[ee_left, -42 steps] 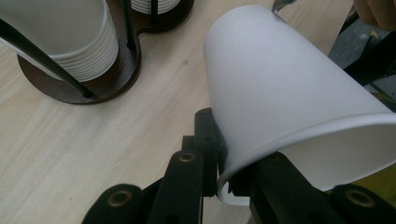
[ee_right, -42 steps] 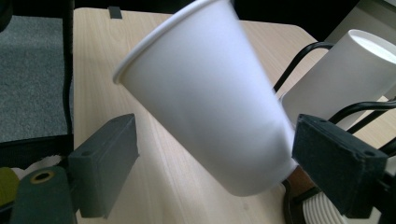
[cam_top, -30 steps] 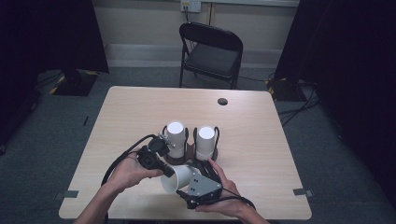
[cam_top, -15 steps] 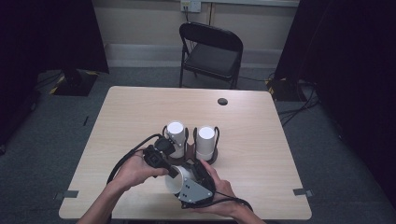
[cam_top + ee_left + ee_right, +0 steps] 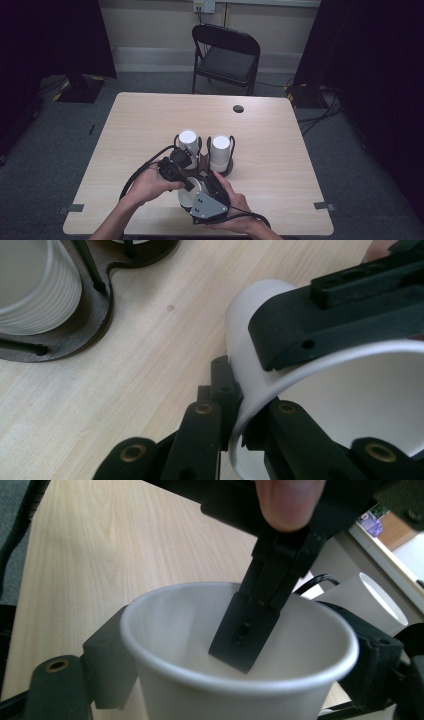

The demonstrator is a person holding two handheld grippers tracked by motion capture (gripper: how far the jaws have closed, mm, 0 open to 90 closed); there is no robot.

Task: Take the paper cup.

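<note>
While both claws grip, the thin-walled paper cup [image 5: 240,645] stays round.

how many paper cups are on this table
3: two cups stand upright in the dark holder, left one and right one; a third cup is held between both tools near the front edge.

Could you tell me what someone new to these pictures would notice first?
Near the table's front edge, both grippers grasp one white paper cup: the right gripper grips its sides, its jaws having just been closing, while the left gripper pinches its rim. Behind it, two more cups stand in a dark holder.
</note>
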